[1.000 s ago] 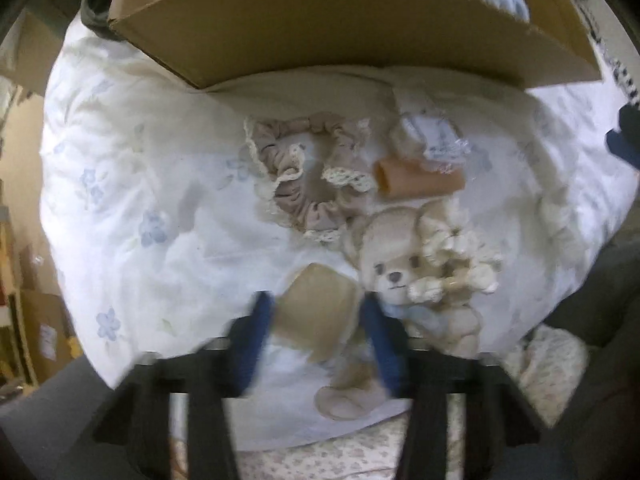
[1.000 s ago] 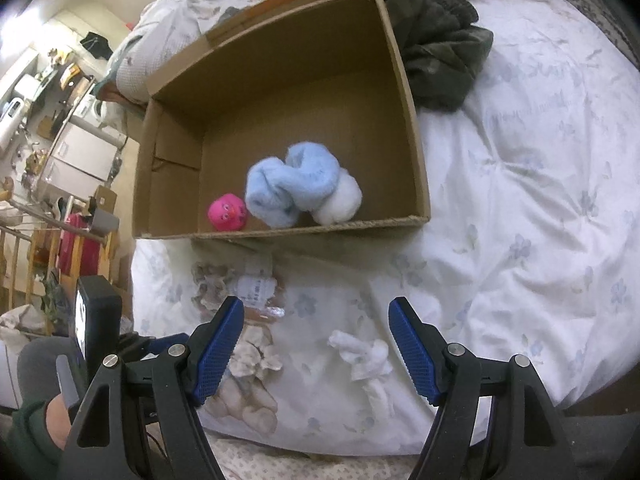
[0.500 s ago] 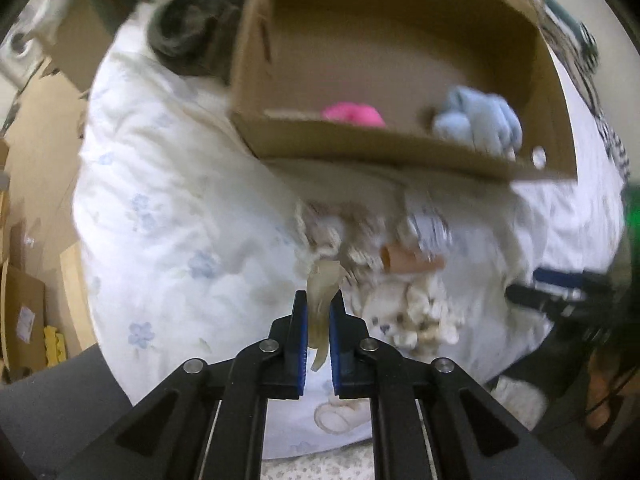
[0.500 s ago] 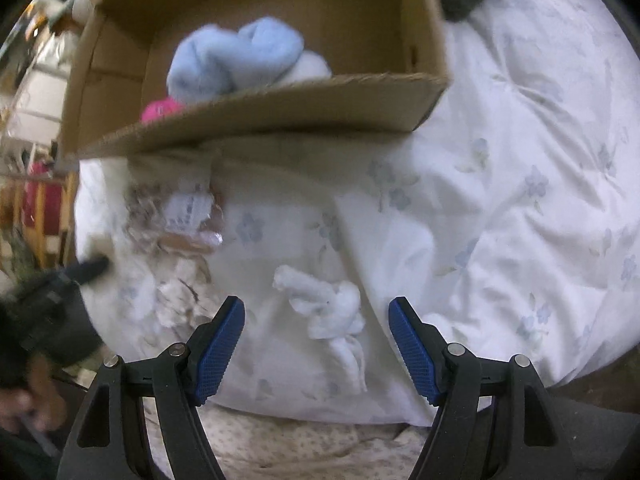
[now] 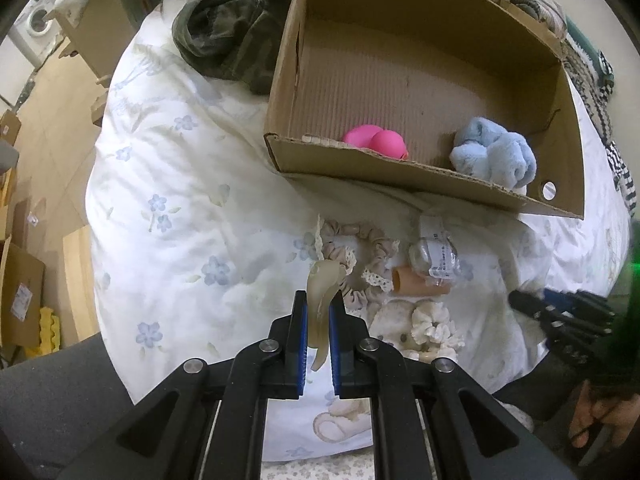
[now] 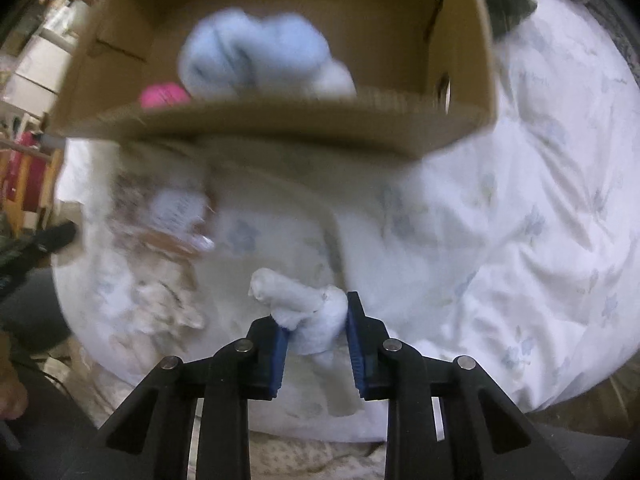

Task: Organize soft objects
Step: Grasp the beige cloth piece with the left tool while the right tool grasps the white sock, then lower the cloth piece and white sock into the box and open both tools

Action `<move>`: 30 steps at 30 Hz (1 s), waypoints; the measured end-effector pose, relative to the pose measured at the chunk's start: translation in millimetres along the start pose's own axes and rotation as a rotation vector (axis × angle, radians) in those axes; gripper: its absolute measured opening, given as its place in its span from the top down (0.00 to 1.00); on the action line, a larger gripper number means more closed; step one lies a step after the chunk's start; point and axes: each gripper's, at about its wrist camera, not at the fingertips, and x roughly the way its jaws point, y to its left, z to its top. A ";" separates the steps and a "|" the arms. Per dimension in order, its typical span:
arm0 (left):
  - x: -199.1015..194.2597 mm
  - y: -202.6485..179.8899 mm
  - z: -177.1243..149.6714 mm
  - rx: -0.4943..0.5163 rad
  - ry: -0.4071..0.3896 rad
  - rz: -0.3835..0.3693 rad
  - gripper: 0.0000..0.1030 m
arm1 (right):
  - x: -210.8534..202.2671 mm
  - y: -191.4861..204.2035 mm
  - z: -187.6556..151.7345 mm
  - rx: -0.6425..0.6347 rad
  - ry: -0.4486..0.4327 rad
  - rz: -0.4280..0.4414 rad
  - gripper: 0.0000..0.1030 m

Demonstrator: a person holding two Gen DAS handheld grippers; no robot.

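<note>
My left gripper [image 5: 319, 312] is shut on a limp beige soft piece [image 5: 325, 280] and holds it above the floral duvet [image 5: 180, 220]. Ahead lies an open cardboard box [image 5: 400, 172] with a pink soft toy [image 5: 374, 142] and a pale blue plush [image 5: 492, 156] inside. In the blurred right wrist view, my right gripper [image 6: 316, 322] points down at the duvet. Its jaws are closing on a white fluffy cloth [image 6: 296, 300], and both pads touch it. The box [image 6: 280, 124] lies just beyond it.
On the duvet in front of the box lie a frilled beige scrunchie [image 5: 374, 248], a wrapped packet [image 5: 436, 256], a peach tube [image 5: 416, 286] and a teddy bear [image 5: 404, 320]. A camouflage garment [image 5: 232, 40] lies left of the box. The bed edge and wooden floor [image 5: 48, 140] are at left.
The left gripper shut on the beige piece and lifted it off the duvet. The right gripper came down over the white fluffy cloth and its jaws narrowed onto it.
</note>
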 end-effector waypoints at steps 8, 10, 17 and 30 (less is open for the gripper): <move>-3.6 -2.4 1.4 0.003 -0.029 0.029 0.91 | -36.4 2.7 7.4 0.027 -0.139 0.099 0.72; -3.6 -4.4 2.4 0.004 -0.040 0.034 0.91 | -38.1 6.0 6.3 0.022 -0.140 0.100 0.72; -23.7 -4.1 3.7 -0.012 -0.105 0.064 0.91 | -45.8 -6.9 1.1 0.030 -0.174 0.141 0.72; -78.7 -20.5 -14.2 -0.020 -0.189 0.073 0.91 | -106.5 -22.0 -15.7 0.025 -0.322 0.264 0.72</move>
